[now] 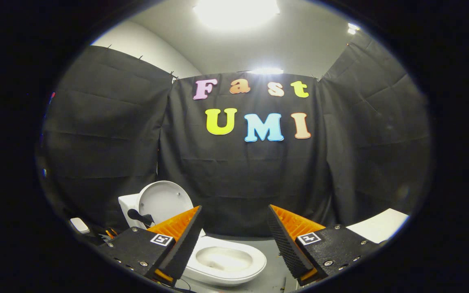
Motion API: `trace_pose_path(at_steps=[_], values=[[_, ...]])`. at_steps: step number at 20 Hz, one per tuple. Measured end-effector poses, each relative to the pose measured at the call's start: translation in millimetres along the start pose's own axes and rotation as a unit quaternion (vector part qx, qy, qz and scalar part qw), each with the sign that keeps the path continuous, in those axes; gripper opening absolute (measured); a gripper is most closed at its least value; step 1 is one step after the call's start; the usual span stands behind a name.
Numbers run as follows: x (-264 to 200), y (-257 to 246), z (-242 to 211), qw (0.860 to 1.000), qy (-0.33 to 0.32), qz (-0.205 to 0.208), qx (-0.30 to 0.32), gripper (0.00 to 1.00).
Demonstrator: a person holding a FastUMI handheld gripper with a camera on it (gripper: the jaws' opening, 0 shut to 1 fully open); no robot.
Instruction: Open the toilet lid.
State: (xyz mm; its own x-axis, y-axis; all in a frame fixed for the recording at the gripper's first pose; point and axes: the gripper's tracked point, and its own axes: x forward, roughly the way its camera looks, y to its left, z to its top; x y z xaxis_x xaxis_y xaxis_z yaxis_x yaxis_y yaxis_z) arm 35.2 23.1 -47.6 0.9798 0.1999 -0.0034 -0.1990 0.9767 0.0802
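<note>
A white toilet [226, 260] stands low ahead on the grey floor, partly behind the left finger. Its round lid [165, 201] is raised upright and leans against the white tank [126, 205]. The bowl and seat ring lie bare below it. A dark handle-like part [139, 216] sticks out beside the tank. My gripper [234, 228] is above and in front of the bowl. It is open, with a wide gap and nothing between the fingers. The left finger [181, 236] covers the bowl's near left edge.
Black cloth walls close the booth on three sides behind the toilet. A white flat panel [381, 226] lies at the right beyond the right finger. A small white object [79, 225] and some cables sit on the floor left of the tank.
</note>
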Motion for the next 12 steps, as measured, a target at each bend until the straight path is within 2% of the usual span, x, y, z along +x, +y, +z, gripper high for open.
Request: trace_pose_path(at_steps=[4, 8, 12], values=[[-19.3, 1.9, 17.8, 1.000, -0.021, -0.005, 0.004, 0.95], [-27.7, -5.0, 25.8, 0.999, -0.023, -0.017, -0.019, 0.95], [-28.3, -12.6, 18.0, 1.000, -0.018, -0.022, -0.008, 0.95]])
